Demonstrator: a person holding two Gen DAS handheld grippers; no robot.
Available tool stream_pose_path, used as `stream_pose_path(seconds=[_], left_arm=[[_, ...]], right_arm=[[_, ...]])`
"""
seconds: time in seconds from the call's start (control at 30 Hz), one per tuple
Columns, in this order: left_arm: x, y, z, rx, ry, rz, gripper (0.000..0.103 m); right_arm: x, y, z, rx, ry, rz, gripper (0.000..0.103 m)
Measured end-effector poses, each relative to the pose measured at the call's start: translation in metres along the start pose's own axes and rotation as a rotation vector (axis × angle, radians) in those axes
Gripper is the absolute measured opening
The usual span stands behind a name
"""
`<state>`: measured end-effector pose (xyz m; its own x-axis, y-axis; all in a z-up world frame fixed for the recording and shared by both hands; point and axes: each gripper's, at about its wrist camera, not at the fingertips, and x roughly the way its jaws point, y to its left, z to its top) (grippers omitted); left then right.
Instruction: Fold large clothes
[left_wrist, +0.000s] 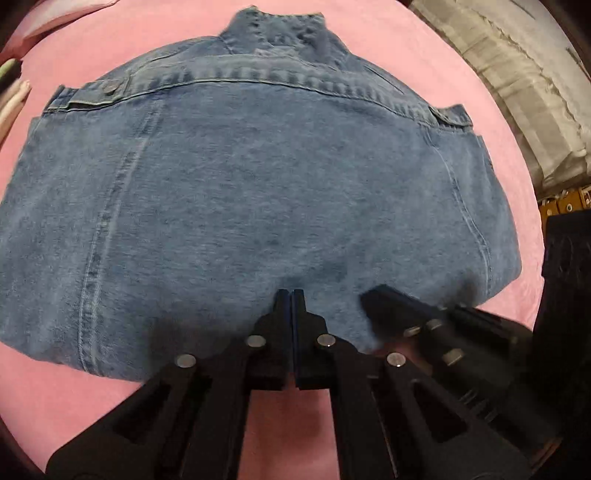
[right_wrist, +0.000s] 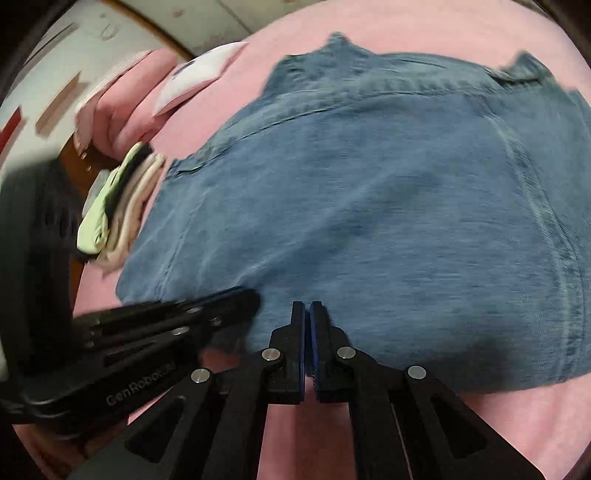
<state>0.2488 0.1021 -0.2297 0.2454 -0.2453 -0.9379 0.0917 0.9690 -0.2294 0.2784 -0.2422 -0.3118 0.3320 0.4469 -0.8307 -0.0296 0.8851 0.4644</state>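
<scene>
Left wrist view: a denim jacket (left_wrist: 258, 206) is seen laid back-up on a pink bed sheet (left_wrist: 461, 85), its collar at the far end and its sides already turned under, so that a broad rectangle is presented. The left gripper (left_wrist: 289, 295) is held over the near hem with its jaws pressed together and nothing seen between them; the right gripper (left_wrist: 373, 299) is seen just beside it, blurred, over the same edge. In the right wrist view the right gripper (right_wrist: 307, 306) is shown with jaws likewise together and empty above the hem, the left gripper (right_wrist: 247, 295) slanting in from the side. Both tools are judged to be placed at the near edge so that the cloth can be smoothed or the hem taken up and carried toward the collar. A small stack of folded clothes (right_wrist: 118, 210) is kept at the edge of the bed, close beside the jacket, near a pink pillow (right_wrist: 144, 85).
</scene>
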Motion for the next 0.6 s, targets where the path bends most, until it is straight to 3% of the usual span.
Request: stream_pose_path(seconds=[0.03,0.13,0.23,0.3,0.33,0.37,0.4,0.47,0.5,0.6], left_arm=[[0.0,0.006,0.002,-0.009,-0.008,0.019,0.001],[-0.008,0.034,0.003,-0.06,-0.03,0.087,0.001],[-0.014,0.07,0.004,-0.132,-0.034,-0.001,0.001],[-0.018,0.08,0.003,-0.149,-0.047,0.02,0.001],[-0.022,0.089,0.003,-0.181,-0.057,0.02,0.001],[-0.026,0.099,0.001,-0.207,-0.062,0.05,0.001],[-0.029,0.107,0.0,-0.233,-0.068,0.099,0.001],[-0.03,0.128,-0.004,-0.287,-0.068,0.213,0.001],[-0.031,0.137,-0.006,-0.299,-0.063,0.253,0.001],[-0.03,0.163,-0.014,-0.329,-0.068,0.304,0.001]], right_arm=[[0.0,-0.01,0.001,0.015,0.012,0.033,0.0],[-0.024,-0.036,0.005,0.016,-0.034,-0.013,0.0],[-0.054,-0.08,0.008,0.08,-0.085,-0.094,0.0],[-0.073,-0.111,0.011,0.128,-0.123,-0.185,0.0],[-0.081,-0.127,0.009,0.156,-0.128,-0.278,0.0],[-0.091,-0.143,0.004,0.184,-0.139,-0.371,0.0],[-0.1,-0.161,0.0,0.231,-0.163,-0.389,0.0],[-0.113,-0.193,-0.006,0.365,-0.206,-0.271,0.0],[-0.114,-0.196,-0.006,0.387,-0.215,-0.258,0.0],[-0.104,-0.185,0.003,0.339,-0.211,-0.336,0.0]])
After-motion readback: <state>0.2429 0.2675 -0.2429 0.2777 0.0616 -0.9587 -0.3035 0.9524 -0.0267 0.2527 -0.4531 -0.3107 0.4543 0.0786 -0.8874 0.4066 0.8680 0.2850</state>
